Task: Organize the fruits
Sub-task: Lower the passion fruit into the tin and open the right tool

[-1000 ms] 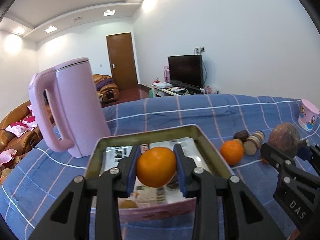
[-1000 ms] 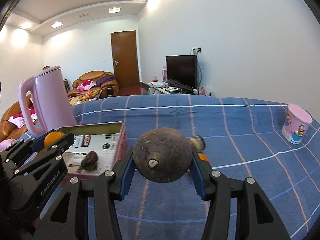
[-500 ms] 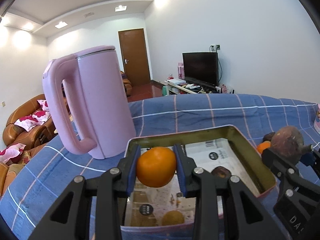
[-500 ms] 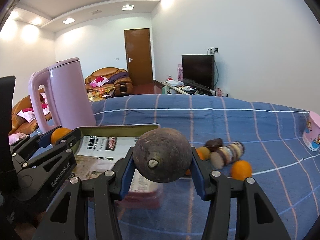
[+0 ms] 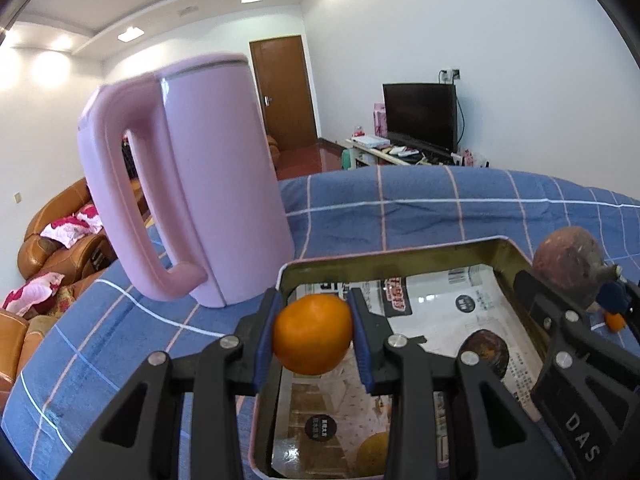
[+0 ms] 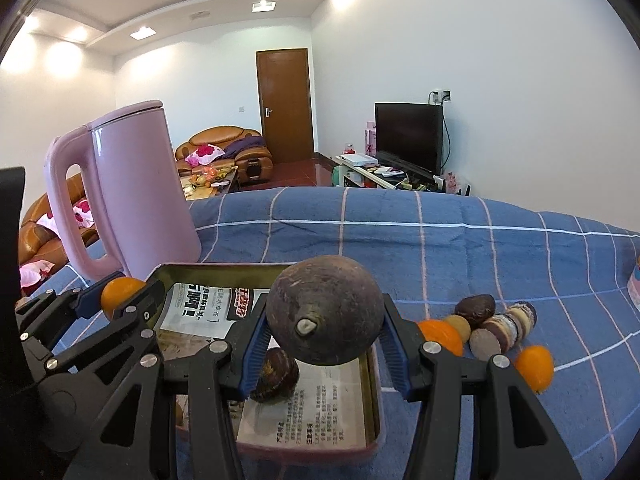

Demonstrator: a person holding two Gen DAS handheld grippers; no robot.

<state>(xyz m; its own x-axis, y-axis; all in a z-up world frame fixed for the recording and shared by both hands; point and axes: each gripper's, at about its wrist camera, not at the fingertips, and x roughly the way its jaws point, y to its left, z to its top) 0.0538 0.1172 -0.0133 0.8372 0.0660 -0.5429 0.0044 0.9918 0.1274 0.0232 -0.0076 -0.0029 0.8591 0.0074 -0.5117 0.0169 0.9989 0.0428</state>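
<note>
With my left claw [image 5: 313, 334] clenching the orange [image 5: 312, 334] and my right claw [image 6: 322, 334] the dark fruit [image 6: 324, 316], I should lower both inside the tin tray [image 5: 384, 258] before letting go.

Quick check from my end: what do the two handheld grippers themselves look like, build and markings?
Both the left gripper and right gripper are black skeletal linkages with silver pivot screws and blue ribbed pads. White lettering: "DAS" on the right one, "GenRobot.AI" on the left. No sleeves or cables visible.

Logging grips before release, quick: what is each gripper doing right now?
Left gripper: jaws closed on the orange, above the tray.
Right gripper: jaws closed on the dark round fruit.
</note>
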